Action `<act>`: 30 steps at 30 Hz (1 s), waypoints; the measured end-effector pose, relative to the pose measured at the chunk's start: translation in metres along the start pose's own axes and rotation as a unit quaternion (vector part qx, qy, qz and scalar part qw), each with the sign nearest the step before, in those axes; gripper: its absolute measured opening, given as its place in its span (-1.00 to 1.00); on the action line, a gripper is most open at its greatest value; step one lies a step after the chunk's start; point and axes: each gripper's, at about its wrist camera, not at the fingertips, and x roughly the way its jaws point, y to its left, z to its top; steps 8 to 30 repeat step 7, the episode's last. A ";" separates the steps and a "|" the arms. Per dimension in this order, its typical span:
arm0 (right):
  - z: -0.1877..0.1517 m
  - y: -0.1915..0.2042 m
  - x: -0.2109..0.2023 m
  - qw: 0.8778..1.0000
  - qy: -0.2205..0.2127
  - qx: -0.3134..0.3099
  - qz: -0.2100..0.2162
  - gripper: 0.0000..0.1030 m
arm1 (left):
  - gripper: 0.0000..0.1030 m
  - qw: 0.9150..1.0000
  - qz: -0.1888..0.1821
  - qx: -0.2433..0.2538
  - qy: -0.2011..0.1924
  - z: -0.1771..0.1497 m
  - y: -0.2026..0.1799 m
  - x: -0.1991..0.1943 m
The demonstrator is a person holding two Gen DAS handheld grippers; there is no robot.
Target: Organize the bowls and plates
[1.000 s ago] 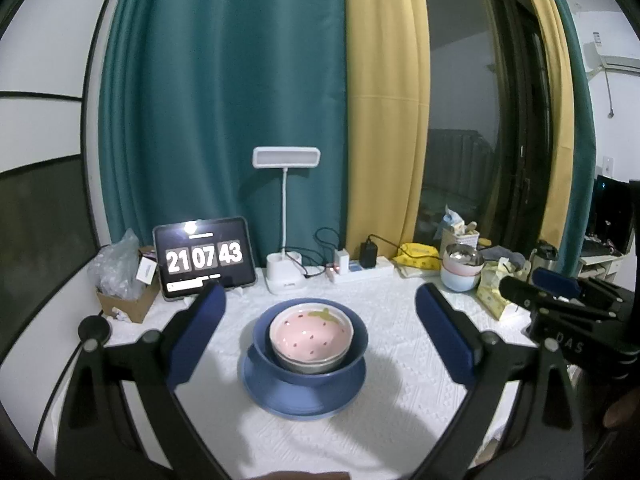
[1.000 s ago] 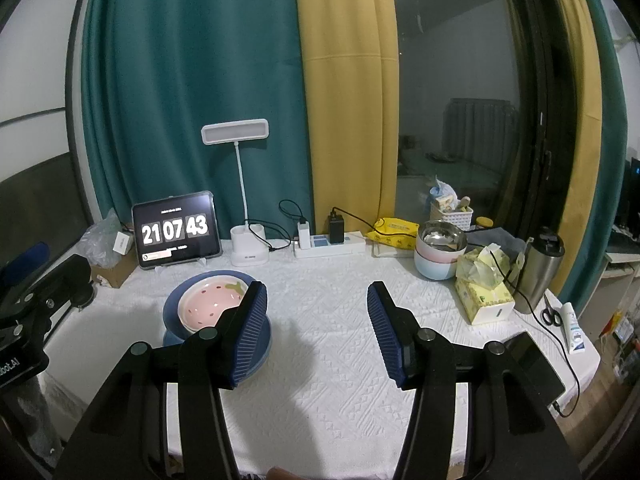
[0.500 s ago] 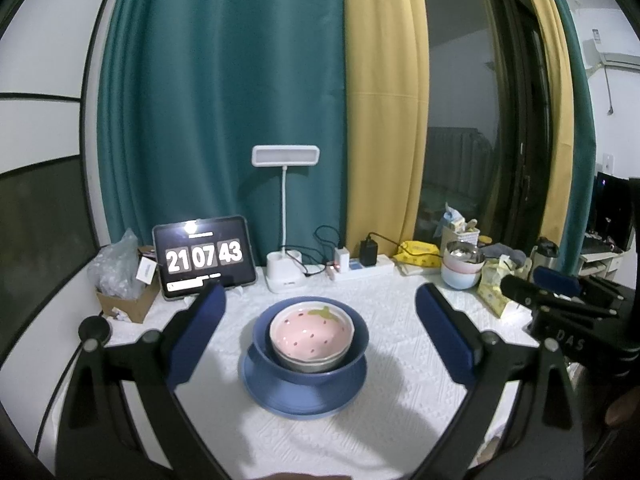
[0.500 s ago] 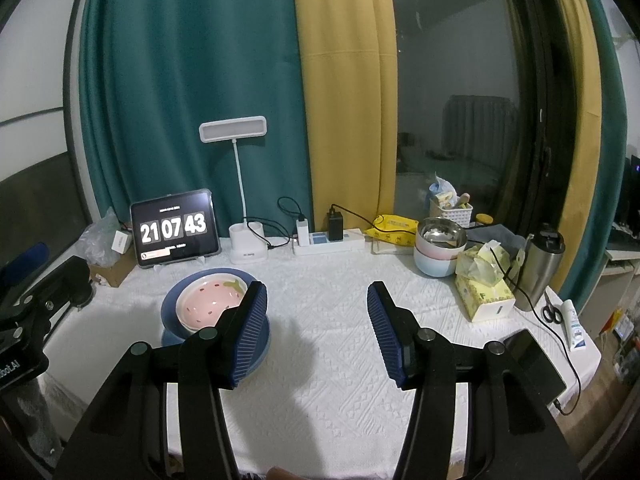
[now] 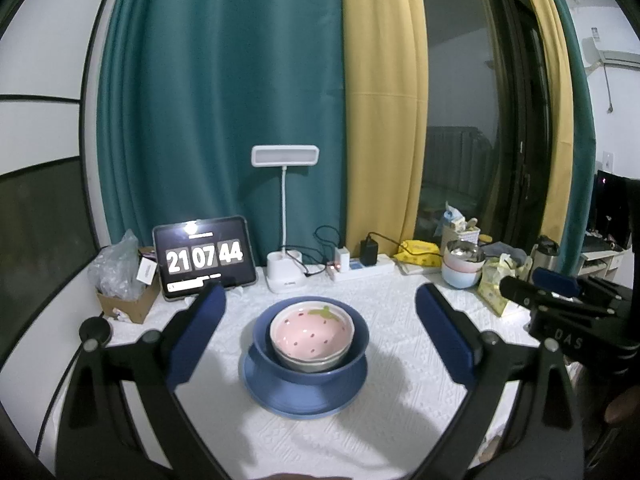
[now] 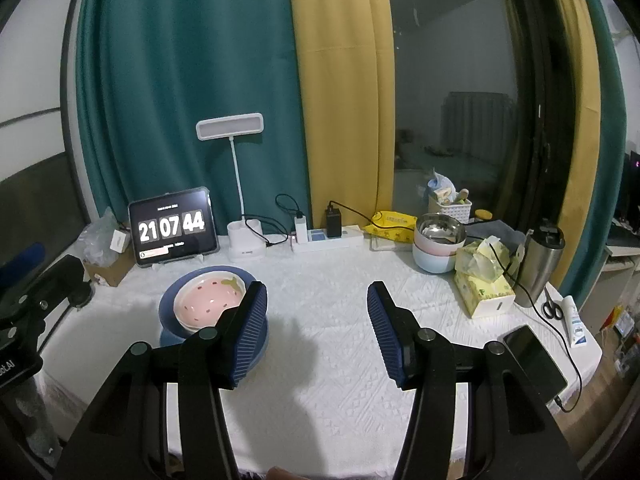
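The left gripper [image 5: 316,304] is held spread wide and empty above the table [image 5: 400,432]. The right gripper [image 6: 316,300] is spread too. Between the left fingers, a pink bowl [image 5: 311,330] is seen inside a blue bowl [image 5: 360,340] on a blue plate [image 5: 304,400]. Behind, a clock tablet [image 5: 204,258] is propped.

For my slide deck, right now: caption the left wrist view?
Open left gripper frames pink strawberry bowl nested in blue bowl on blue plate.

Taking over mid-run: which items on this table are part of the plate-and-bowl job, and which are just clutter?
Job: pink strawberry bowl, nested in blue bowl, on blue plate.

Clutter: tablet clock, desk lamp, power strip, tissue box, steel tumbler, phone, scissors.
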 end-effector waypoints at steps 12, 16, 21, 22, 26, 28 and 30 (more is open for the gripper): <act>-0.001 -0.001 0.001 1.000 0.000 0.000 0.000 0.07 | 0.88 1.000 -0.002 -0.003 -0.003 -0.003 0.005 -0.001; -0.001 -0.001 0.001 1.000 0.000 0.000 0.000 0.07 | 0.88 1.000 -0.002 -0.003 -0.003 -0.003 0.005 -0.001; -0.001 -0.001 0.001 1.000 0.000 0.000 0.000 0.07 | 0.88 1.000 -0.002 -0.003 -0.003 -0.003 0.005 -0.001; -0.001 -0.001 0.001 1.000 0.000 0.000 0.000 0.07 | 0.88 1.000 -0.002 -0.003 -0.003 -0.003 0.005 -0.001; -0.001 -0.001 0.001 1.000 0.000 0.000 0.000 0.07 | 0.88 1.000 -0.002 -0.003 -0.003 -0.003 0.005 -0.001; -0.001 -0.001 0.001 1.000 0.000 0.000 0.000 0.07 | 0.88 1.000 -0.002 -0.003 -0.003 -0.003 0.005 -0.001; -0.001 -0.001 0.001 1.000 0.000 0.000 0.000 0.07 | 0.88 1.000 -0.002 -0.003 -0.003 -0.003 0.005 -0.001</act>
